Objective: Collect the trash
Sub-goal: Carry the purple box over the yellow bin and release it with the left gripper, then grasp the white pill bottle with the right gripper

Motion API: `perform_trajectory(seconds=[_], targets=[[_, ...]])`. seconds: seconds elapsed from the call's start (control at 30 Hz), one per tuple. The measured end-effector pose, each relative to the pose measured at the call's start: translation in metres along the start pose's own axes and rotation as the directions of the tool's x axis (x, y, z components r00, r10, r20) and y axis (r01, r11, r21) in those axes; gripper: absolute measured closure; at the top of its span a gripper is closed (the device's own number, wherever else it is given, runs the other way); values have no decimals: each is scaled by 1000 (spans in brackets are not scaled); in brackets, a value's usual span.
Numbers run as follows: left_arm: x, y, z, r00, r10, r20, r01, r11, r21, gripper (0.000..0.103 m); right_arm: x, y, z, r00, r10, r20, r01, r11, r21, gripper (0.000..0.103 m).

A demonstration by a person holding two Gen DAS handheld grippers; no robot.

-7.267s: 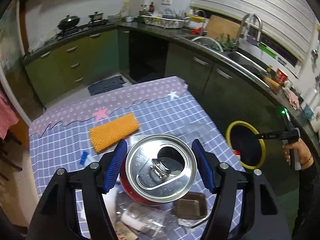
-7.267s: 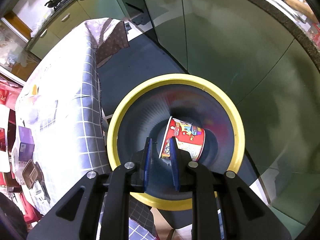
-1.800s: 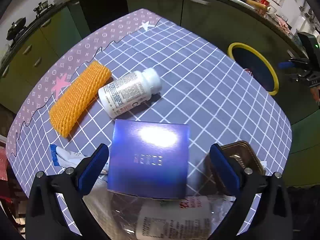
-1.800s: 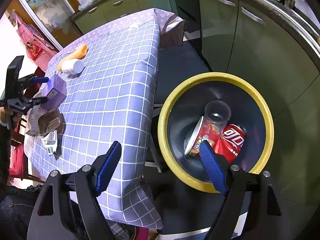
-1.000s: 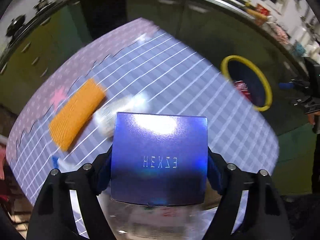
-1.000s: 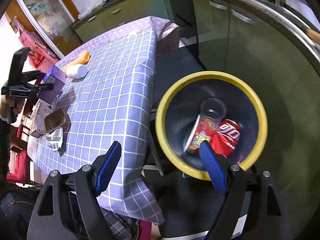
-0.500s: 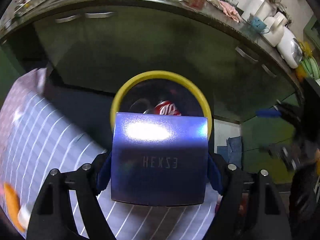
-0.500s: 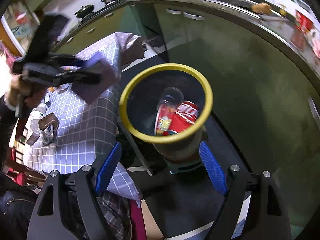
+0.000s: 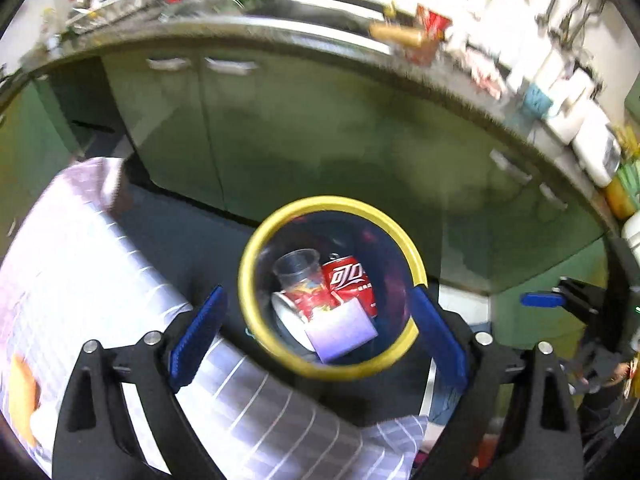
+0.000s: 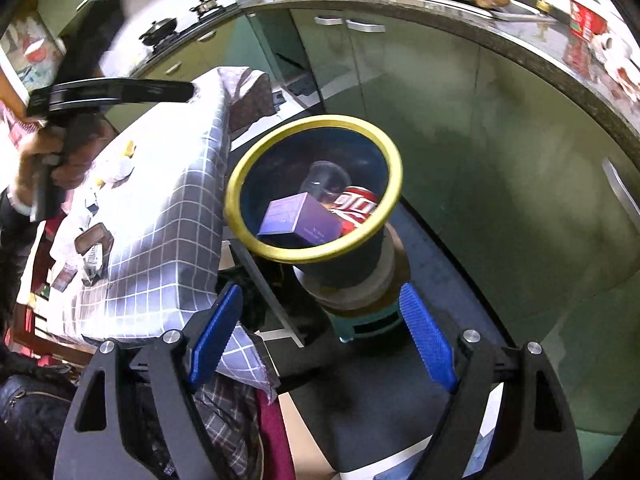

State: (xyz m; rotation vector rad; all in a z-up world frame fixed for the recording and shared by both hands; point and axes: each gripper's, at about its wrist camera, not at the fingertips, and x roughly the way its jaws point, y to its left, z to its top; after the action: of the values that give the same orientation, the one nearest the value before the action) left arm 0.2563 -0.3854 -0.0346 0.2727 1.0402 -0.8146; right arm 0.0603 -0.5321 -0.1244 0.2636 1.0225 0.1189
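Observation:
The purple box (image 9: 341, 330) (image 10: 300, 216) lies inside the yellow-rimmed bin (image 9: 256, 248) (image 10: 394, 160), on top of a red can (image 9: 350, 280) (image 10: 358, 204), a clear cup (image 9: 298, 266) and a red noodle cup. My left gripper (image 9: 318, 334) hangs above the bin, its jaws opening with nothing between the blue pads. My right gripper (image 10: 322, 332) stands open and empty in front of the bin's base. The left tool (image 10: 108, 94) shows in the right wrist view over the table.
The checked tablecloth table (image 10: 160, 248) stands left of the bin, with a brown tray (image 10: 92, 240), a white bottle (image 10: 118, 168) and an orange sponge (image 9: 22, 392) on it. Green cabinets (image 10: 480, 140) run behind the bin. Dark floor surrounds its stool.
The left gripper carried the purple box from the table to over the bin, then its jaws spread and the box dropped in. The right gripper drew back a little.

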Motion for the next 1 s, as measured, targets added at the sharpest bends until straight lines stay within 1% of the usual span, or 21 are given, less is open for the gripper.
perform_trajectory(seconds=[0.1, 0.13, 0.23, 0.3, 0.33, 0.4, 0.47, 0.5, 0.57, 0.63, 0.67, 0.73, 0.83, 0.93, 1.0], targets=[[-53, 21, -28, 996, 14, 92, -10, 999, -51, 9, 8, 15, 10, 1000, 15, -10, -16, 999, -41, 23], [-73, 31, -41, 991, 19, 129, -9, 997, -75, 7, 11, 22, 16, 1000, 20, -16, -21, 998, -62, 23], [-123, 57, -78, 977, 33, 210, -3, 990, -143, 7, 23, 51, 36, 999, 37, -31, -41, 989, -143, 23], [-156, 76, -112, 963, 94, 253, -43, 979, -201, 7, 32, 77, 52, 998, 55, -43, -63, 974, -217, 23], [-172, 88, -133, 954, 142, 263, -79, 968, -237, 7, 36, 89, 59, 997, 62, -46, -71, 966, -250, 23], [-195, 104, -163, 943, 190, 274, -110, 953, -284, 7, 50, 128, 80, 994, 92, -54, -106, 932, -347, 23], [-216, 123, -201, 929, 261, 264, -157, 920, -358, 7, 63, 163, 98, 988, 139, -59, -151, 892, -425, 22], [-222, 130, -214, 923, 285, 257, -174, 908, -382, 7, 70, 183, 107, 984, 165, -64, -176, 868, -463, 20], [-235, 144, -245, 909, 344, 237, -219, 875, -431, 7, 90, 228, 125, 973, 213, -83, -223, 798, -560, 19], [-246, 157, -273, 898, 382, 219, -243, 844, -477, 7, 114, 276, 138, 964, 241, -115, -256, 710, -656, 19], [-248, 160, -281, 897, 386, 215, -243, 838, -489, 7, 123, 296, 142, 959, 249, -135, -271, 673, -688, 19], [-253, 166, -301, 894, 396, 211, -240, 819, -520, 7, 148, 340, 150, 952, 248, -179, -294, 579, -760, 19], [-258, 172, -322, 892, 401, 209, -236, 807, -542, 7, 186, 391, 161, 951, 213, -225, -302, 483, -822, 19], [-260, 179, -335, 891, 401, 214, -221, 794, -566, 7, 218, 417, 168, 958, 164, -236, -286, 444, -849, 19], [-258, 182, -342, 891, 400, 214, -217, 789, -575, 7, 242, 430, 173, 951, 142, -274, -309, 436, -845, 19]])
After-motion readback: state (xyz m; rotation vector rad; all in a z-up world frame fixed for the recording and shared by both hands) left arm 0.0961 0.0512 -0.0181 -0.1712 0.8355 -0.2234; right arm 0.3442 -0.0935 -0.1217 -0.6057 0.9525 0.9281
